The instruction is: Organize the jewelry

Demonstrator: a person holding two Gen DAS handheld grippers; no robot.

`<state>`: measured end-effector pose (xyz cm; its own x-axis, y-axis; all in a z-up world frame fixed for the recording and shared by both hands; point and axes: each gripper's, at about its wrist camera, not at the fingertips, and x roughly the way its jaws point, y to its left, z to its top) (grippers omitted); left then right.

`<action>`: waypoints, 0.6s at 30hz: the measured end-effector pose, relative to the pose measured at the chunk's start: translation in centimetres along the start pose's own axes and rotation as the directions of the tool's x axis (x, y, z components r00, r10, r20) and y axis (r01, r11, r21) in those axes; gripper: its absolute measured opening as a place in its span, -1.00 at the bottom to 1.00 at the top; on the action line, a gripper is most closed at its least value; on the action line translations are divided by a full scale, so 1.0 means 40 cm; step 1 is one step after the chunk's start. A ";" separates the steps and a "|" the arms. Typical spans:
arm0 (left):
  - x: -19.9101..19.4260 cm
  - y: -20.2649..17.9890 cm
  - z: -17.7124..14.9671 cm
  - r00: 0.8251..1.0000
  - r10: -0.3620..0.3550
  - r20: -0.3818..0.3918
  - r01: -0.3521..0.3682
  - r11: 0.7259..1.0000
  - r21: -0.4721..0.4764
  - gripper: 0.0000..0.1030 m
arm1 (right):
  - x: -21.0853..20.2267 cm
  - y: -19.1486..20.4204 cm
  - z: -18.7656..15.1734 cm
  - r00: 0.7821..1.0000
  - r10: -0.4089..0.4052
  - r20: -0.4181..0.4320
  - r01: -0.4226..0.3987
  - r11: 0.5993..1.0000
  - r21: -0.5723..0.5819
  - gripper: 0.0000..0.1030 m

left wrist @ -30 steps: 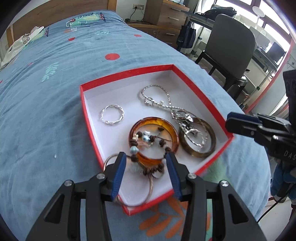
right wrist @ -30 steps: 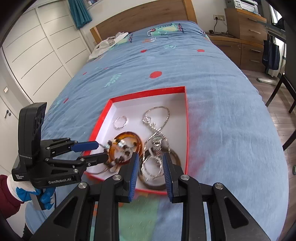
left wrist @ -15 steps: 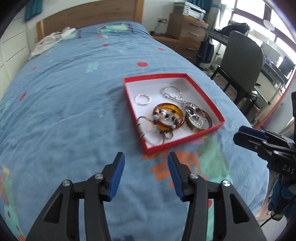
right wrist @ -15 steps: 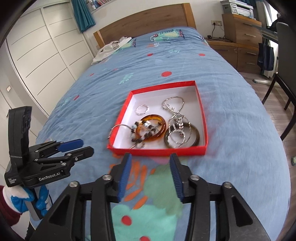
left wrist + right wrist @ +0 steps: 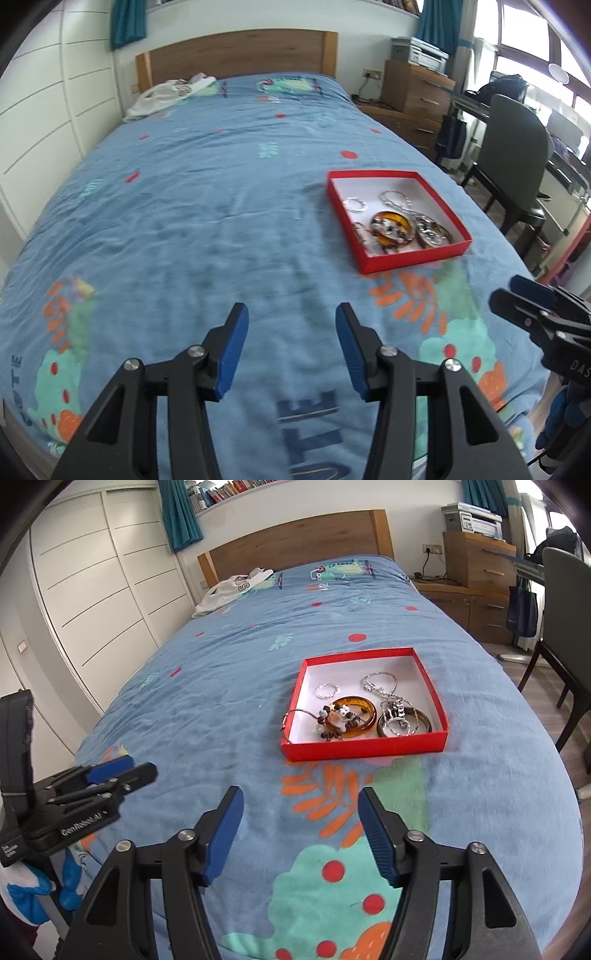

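Observation:
A red box (image 5: 413, 258) (image 5: 365, 747) with a white inside lies on the blue bedcover, far ahead of both grippers. In it are an amber bangle (image 5: 356, 716) with a beaded bracelet (image 5: 338, 720) across it, a dark bangle (image 5: 404, 722), a silver chain (image 5: 380, 685) and a small silver bracelet (image 5: 327, 691). A thin hoop (image 5: 291, 716) leans over the box's left rim. My left gripper (image 5: 291, 314) (image 5: 110, 771) is open and empty over the cover. My right gripper (image 5: 301, 797) (image 5: 532, 299) is empty too, its jaws opening.
The bed (image 5: 221, 686) has a wooden headboard (image 5: 295, 542) with a white garment (image 5: 236, 587) near it. A dark chair (image 5: 517, 147) and wooden drawers (image 5: 413, 92) stand to the right. White wardrobe doors (image 5: 92, 590) line the left.
Both grippers have drawn back from the box toward the foot of the bed. The right jaws have widened. The jewellery stays in the box.

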<state>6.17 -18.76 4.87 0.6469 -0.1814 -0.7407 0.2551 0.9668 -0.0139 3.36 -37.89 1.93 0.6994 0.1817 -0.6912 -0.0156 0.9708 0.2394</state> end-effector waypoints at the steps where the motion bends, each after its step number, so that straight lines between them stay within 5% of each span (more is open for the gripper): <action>1: -0.008 0.010 -0.006 1.000 0.007 0.005 -0.007 1.000 -0.005 -0.08 | -0.004 0.008 -0.007 1.000 -0.006 0.004 0.006 1.000 -0.001 0.42; 18: -0.043 0.074 -0.072 0.999 0.033 0.022 -0.032 0.999 -0.043 0.05 | -0.022 0.068 -0.065 0.998 -0.057 0.021 0.057 0.998 -0.009 0.61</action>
<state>3.71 -15.07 4.18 0.6709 -0.1534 -0.7255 0.2034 0.9789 -0.0190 0.85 -35.00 1.42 0.7141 0.1231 -0.6892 0.0179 0.9809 0.1937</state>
